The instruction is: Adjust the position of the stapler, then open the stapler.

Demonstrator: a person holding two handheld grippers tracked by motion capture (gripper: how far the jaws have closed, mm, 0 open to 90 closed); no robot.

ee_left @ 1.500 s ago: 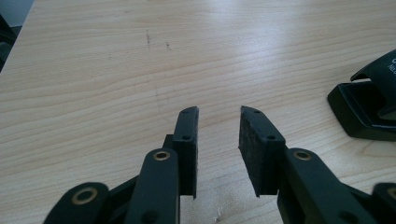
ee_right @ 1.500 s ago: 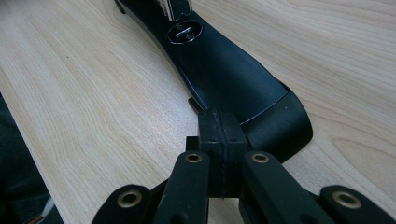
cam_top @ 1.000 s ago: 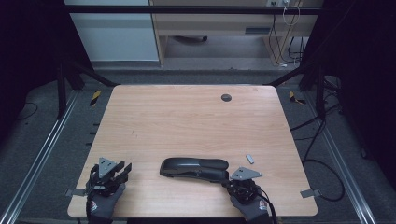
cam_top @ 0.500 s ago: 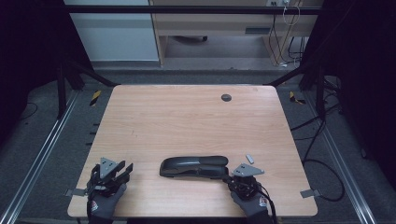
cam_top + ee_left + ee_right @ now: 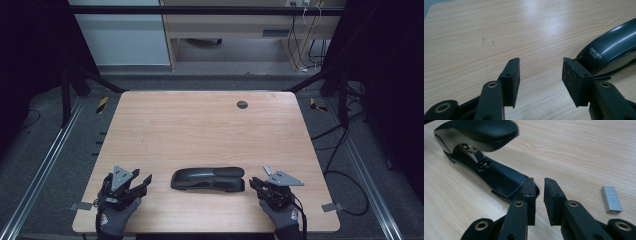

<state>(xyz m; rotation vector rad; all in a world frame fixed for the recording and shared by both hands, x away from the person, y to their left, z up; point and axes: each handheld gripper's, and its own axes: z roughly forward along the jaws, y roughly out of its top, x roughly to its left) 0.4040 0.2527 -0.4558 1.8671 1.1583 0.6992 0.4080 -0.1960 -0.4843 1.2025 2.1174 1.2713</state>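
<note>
A black stapler (image 5: 207,179) lies lengthwise near the table's front edge, between my two grippers. My left gripper (image 5: 146,181) rests on the table to its left, jaws wide open and bare. In the left gripper view, the left gripper (image 5: 540,67) points at bare wood, with the stapler's end (image 5: 609,50) just past the right pad. My right gripper (image 5: 254,182) sits by the stapler's right end, jaws a narrow gap apart with nothing between them. The right gripper (image 5: 539,185) has its tips right at the stapler's (image 5: 499,177) base end. A small strip of staples (image 5: 612,198) lies to their right.
The wooden table (image 5: 200,130) has a round dark cable hole (image 5: 242,104) near its far edge. The staple strip (image 5: 267,170) lies just beyond the right gripper. Metal rails, cables and dark floor surround the table; a gloved hand holds each gripper.
My right gripper has shifted a little to the right and forward. My left gripper has edged slightly forward. The stapler has stayed in place.
</note>
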